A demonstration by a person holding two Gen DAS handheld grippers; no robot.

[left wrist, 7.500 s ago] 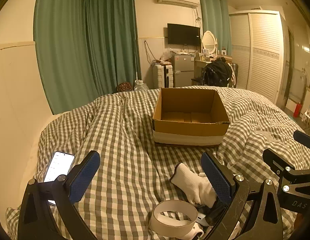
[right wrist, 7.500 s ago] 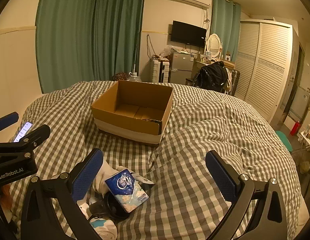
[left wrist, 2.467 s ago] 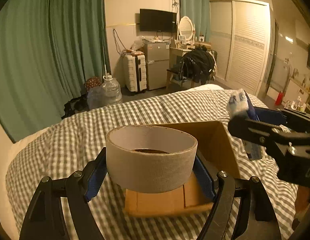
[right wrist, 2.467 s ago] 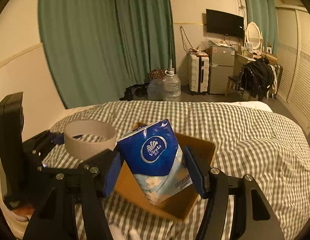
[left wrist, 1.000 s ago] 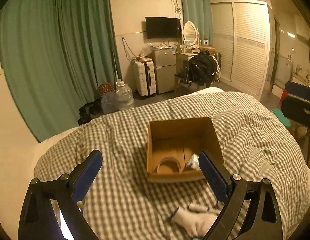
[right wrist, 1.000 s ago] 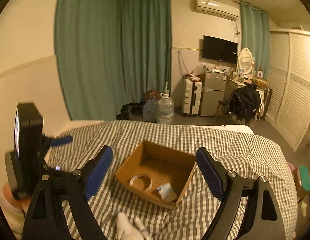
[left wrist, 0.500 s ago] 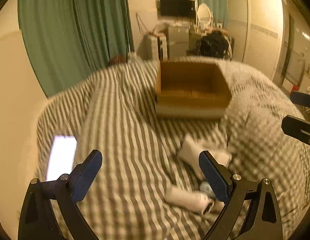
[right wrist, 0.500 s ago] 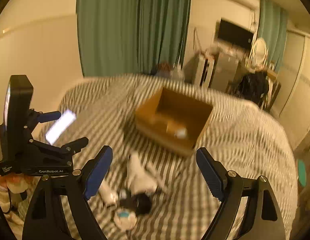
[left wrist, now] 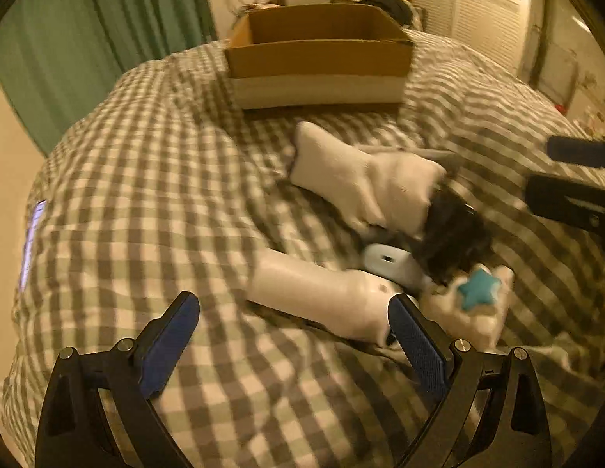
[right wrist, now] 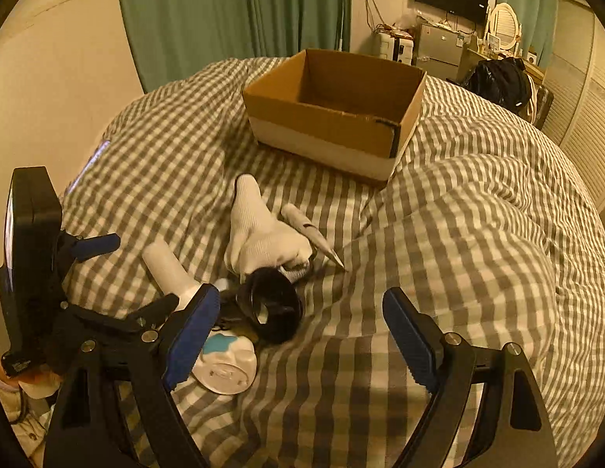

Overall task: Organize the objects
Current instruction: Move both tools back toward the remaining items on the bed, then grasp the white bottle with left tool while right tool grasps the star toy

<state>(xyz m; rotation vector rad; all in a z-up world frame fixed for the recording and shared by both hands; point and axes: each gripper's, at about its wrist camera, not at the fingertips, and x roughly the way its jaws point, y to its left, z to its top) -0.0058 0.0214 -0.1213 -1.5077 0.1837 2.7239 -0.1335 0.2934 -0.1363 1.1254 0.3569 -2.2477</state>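
Both claws hang over a bed (right wrist: 478,234) covered in a grey-and-white check duvet. The left claw (left wrist: 294,345) is spread wide and holds nothing; its right pad sits just beside the end of a white tube (left wrist: 322,298) that lies on its side on the duvet. The right claw (right wrist: 298,331) is also spread wide and empty, with bare duvet between its pads.

A small heap of things lies near the foot of both views. A white sock (right wrist: 259,238) lies flat, its toe pointing toward the box. A slim grey pen-like stick (right wrist: 312,234) rests along the sock's right edge, touching it. Just below the sock sits a black ring-shaped thing (right wrist: 271,306); what it is cannot be told. Beside that lies a white plastic piece with a teal star (left wrist: 478,292), partly behind the right claw's left pad in the right view. The tube (right wrist: 165,269) lies left of the sock, apart from it.

A brown open cardboard box (right wrist: 333,109) stands farther up the bed, well apart from the heap. Its contents are hidden by its near wall. A lit phone (left wrist: 31,241) lies at the bed's left edge.
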